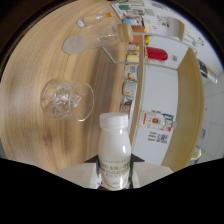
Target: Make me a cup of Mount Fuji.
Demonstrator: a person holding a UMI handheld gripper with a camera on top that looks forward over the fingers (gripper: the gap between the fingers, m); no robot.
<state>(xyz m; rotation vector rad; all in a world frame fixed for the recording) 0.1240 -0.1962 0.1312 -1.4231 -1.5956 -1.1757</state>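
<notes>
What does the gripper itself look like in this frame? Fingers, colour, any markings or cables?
Little of the gripper shows. Its two fingers appear as pale, off-white, broad flat pieces, angling in from either side. Below them the gripper body is a black, featureless mass with a wavy upper outline. No cables, markings, hand or sleeve are visible.

- Bright, even light, with soft and faint shadows on the wooden worktop (45,75).
- Strong fisheye bending; black border around the round view.
- Whole picture is a little blurred, most at the rim.
</notes>
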